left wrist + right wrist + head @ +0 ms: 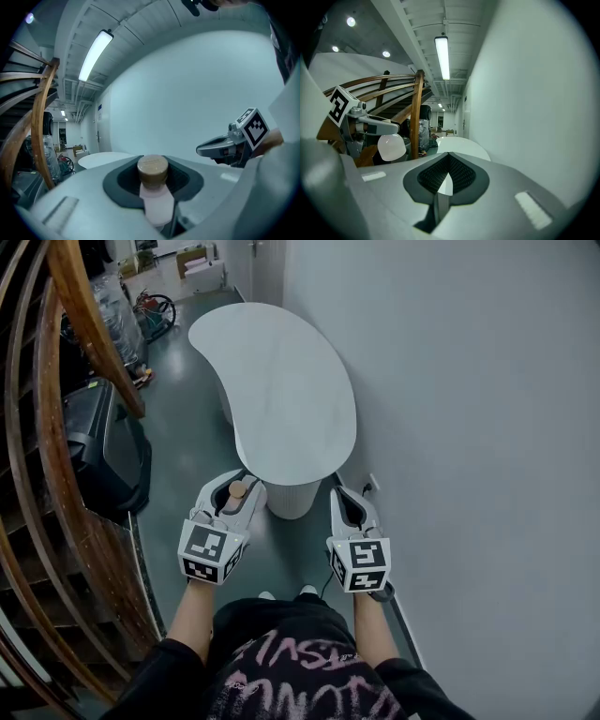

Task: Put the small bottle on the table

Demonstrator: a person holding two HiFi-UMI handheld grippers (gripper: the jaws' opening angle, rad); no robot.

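Note:
My left gripper (238, 489) is shut on a small pale pink bottle (156, 201) with a tan wooden cap (152, 169); the cap (237, 490) shows between the jaws in the head view. In the right gripper view the bottle's rounded bottom (391, 147) hangs under the left gripper (370, 124). My right gripper (349, 499) is shut with nothing in it, its jaws meeting (443, 183). The white bean-shaped table (281, 390) stands just ahead of both grippers, its near edge above them in the head view. The right gripper (225, 146) shows beside the wall in the left gripper view.
A plain wall (469, 409) runs along the right. A curved wooden stair railing (56, 474) and a black bin (103, 442) stand at the left. Boxes and clutter (178, 263) lie beyond the table. A wall socket (372, 486) sits low by the right gripper.

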